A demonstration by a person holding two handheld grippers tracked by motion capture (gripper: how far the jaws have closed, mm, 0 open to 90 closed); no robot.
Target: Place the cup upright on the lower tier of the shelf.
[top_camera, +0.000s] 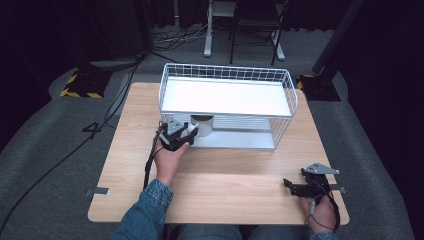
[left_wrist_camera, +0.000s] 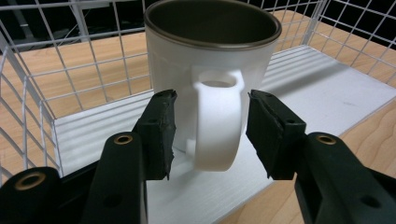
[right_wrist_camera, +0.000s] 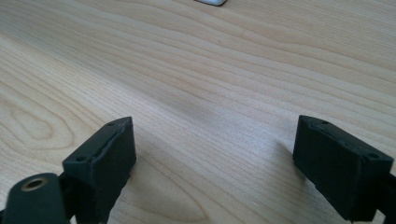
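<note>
White mug (left_wrist_camera: 212, 70) upright on the lower white shelf (left_wrist_camera: 327, 93) of the wire rack (top_camera: 287, 82), near the shelf's front left corner as seen from the high view, dark inside, rim level. Handle (left_wrist_camera: 218, 126) facing straight out between the two black jaws of the left gripper (left_wrist_camera: 211, 133). Jaws apart now, a pad on each side of the handle, a sliver of daylight on both sides, so no pressure on it: released, not clenched. Mug on its own base, leaning on nothing.

From the high view: same mug (top_camera: 202, 125) tucked under the rack's upper white shelf (top_camera: 225, 97), left gripper (top_camera: 192, 129) poking in at the open front, left hand (top_camera: 170, 157) behind it, denim sleeve (top_camera: 145, 212) running down to the bottom edge, black cable looping off the gripper's near side.

Wire mesh around the back and sides of the mug, wooden table (top_camera: 225, 195) visible through the grid.

Over at the near right corner of the table, right gripper (top_camera: 289, 186) low over bare wood, well apart from the rack, right hand (top_camera: 320, 212) around its body. In the right gripper view, right gripper (right_wrist_camera: 212, 154) with jaws spread wide, plain wood grain between the pads: open and holding nothing.
</note>
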